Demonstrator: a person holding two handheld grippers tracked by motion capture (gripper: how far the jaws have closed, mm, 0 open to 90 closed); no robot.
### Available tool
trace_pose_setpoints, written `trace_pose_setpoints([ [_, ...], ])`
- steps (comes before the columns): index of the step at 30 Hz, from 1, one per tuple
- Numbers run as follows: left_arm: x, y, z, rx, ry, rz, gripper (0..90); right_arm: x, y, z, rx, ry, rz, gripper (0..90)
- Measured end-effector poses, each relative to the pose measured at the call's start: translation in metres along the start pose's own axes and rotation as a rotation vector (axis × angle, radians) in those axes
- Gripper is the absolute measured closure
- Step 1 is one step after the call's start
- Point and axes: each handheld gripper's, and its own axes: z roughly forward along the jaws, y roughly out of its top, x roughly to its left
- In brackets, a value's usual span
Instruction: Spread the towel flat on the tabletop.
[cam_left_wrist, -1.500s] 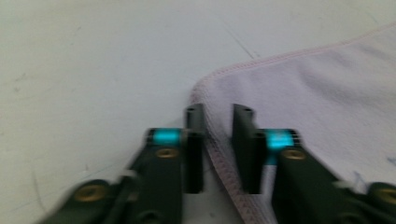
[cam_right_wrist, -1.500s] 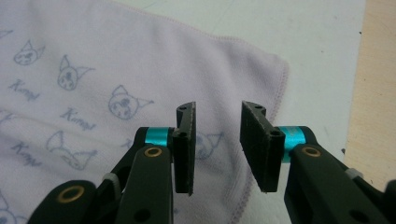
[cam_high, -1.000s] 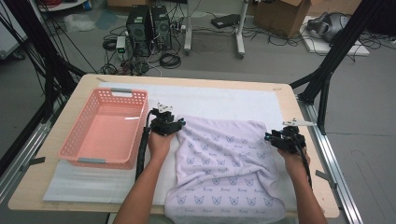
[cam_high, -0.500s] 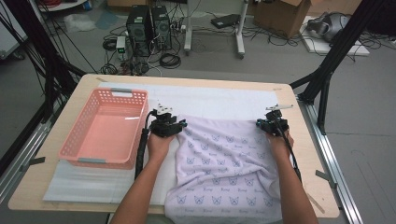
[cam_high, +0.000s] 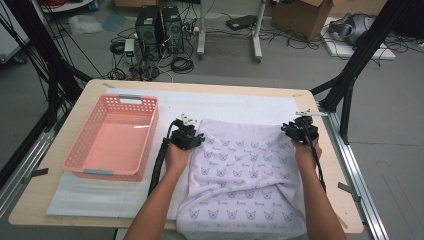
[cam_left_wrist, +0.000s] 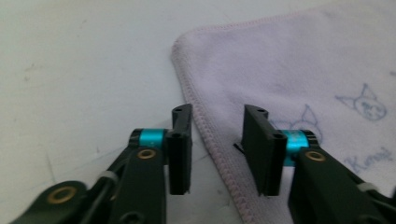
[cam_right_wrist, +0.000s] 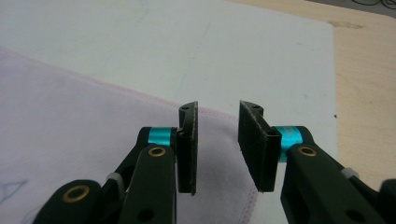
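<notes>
Your forearms reach in from 6 o'clock across the lilac towel (cam_high: 245, 175), spread flat on the white mat (cam_high: 100, 200) over the table (cam_high: 320, 100), with your left gripper (cam_high: 186, 136) low at the towel's 11 o'clock corner and your right gripper (cam_high: 300, 131) at its 1 o'clock corner. The left fingers (cam_left_wrist: 181, 149), which have just been closing, stand apart astride the stitched hem without pressing it. The right fingers (cam_right_wrist: 188, 149), which have just been opening, stand apart over the other corner, gripping nothing, while the pink basket (cam_high: 80, 155) sits at 9 o'clock of your left hand (cam_high: 177, 156).
</notes>
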Motion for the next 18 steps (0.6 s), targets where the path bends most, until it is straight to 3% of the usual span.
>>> trace_pose_setpoints([
  [1,-0.002,0.000,0.001,-0.004,-0.006,0.006,78.6,0.001,0.000,-0.002,-0.001,0.009,-0.001,67.1],
  [2,-0.003,0.002,0.001,0.000,0.016,-0.005,85.9,0.002,-0.001,-0.004,0.000,0.021,-0.004,65.9],
  [4,0.000,0.004,0.001,-0.009,0.116,-0.022,87.3,0.004,-0.001,-0.009,0.001,0.038,-0.012,65.5],
  [6,0.016,0.003,-0.001,-0.051,0.174,-0.104,87.4,0.007,-0.001,-0.014,0.013,0.072,-0.009,63.3],
  [7,0.021,0.003,-0.002,-0.063,0.178,-0.130,87.4,0.010,-0.002,-0.019,0.007,0.089,-0.016,63.2],
  [9,0.030,0.000,-0.003,-0.073,0.163,-0.183,86.9,0.015,-0.002,-0.027,-0.011,0.130,-0.031,62.4],
  [10,0.030,0.000,-0.004,-0.082,0.162,-0.189,83.8,0.019,-0.003,-0.033,-0.013,0.140,-0.058,61.2],
  [12,0.029,0.001,-0.007,-0.090,0.129,-0.186,66.6,0.021,-0.004,-0.039,-0.008,0.169,-0.056,59.3],
  [13,0.027,0.002,-0.009,-0.096,0.094,-0.171,64.1,0.020,-0.006,-0.041,-0.006,0.181,-0.050,58.0],
  [14,0.023,0.002,-0.013,-0.097,0.083,-0.128,61.3,0.020,-0.008,-0.044,-0.002,0.193,-0.043,57.6],
  [15,0.021,0.002,-0.015,-0.109,0.076,-0.119,55.8,0.019,-0.012,-0.045,0.013,0.227,-0.026,56.8],
  [18,0.016,-0.001,-0.022,-0.113,0.009,-0.130,54.1,0.020,-0.022,-0.044,0.058,0.217,-0.053,56.7],
])
